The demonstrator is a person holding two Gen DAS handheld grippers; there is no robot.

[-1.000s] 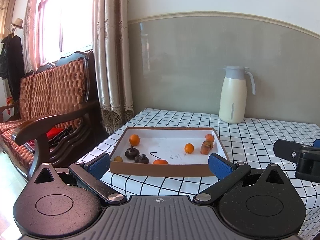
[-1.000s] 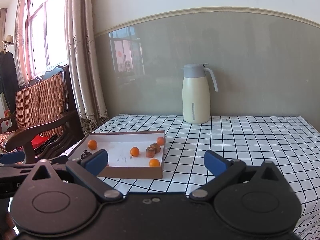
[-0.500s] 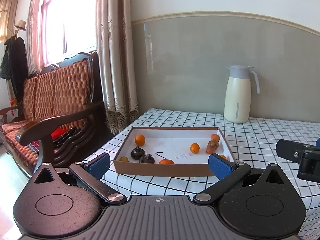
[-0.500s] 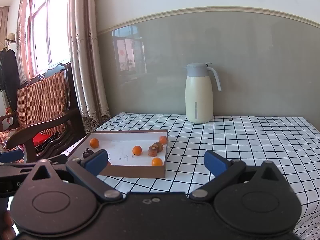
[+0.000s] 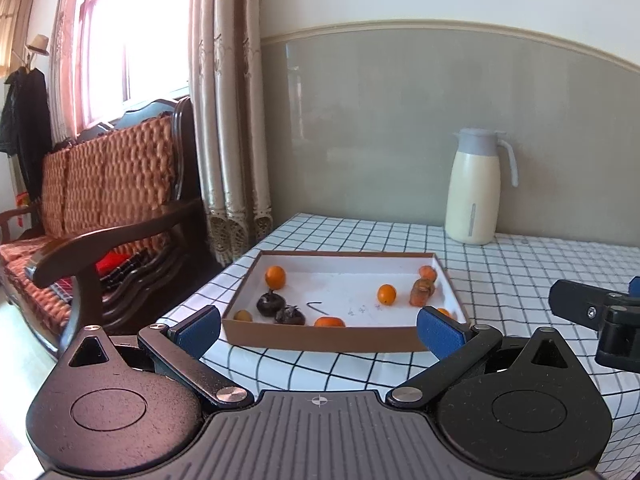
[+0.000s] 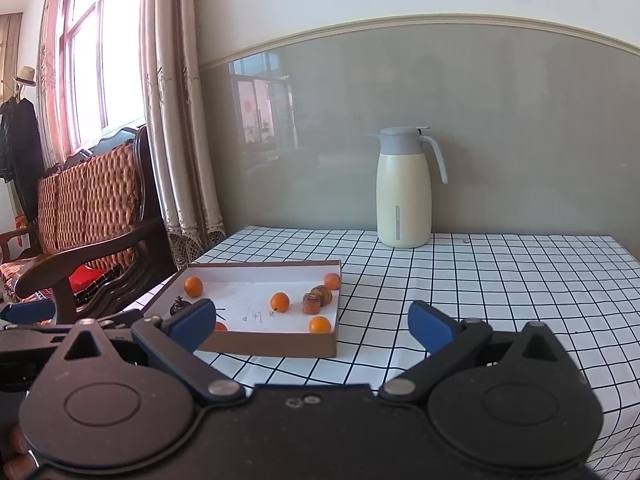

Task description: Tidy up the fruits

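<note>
Now | left tongs [image 5: 318, 330] apart, empty | right tongs [image 6: 310, 322] apart, empty | fruits in tray [image 5: 320, 338]

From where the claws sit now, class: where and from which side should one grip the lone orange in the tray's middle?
Grip the orange across its round middle, coming from above. The tray wall blocks a low sideways approach, and bare tray floor around the fruit leaves room for both fingers. The open right claw looks nearer.
</note>
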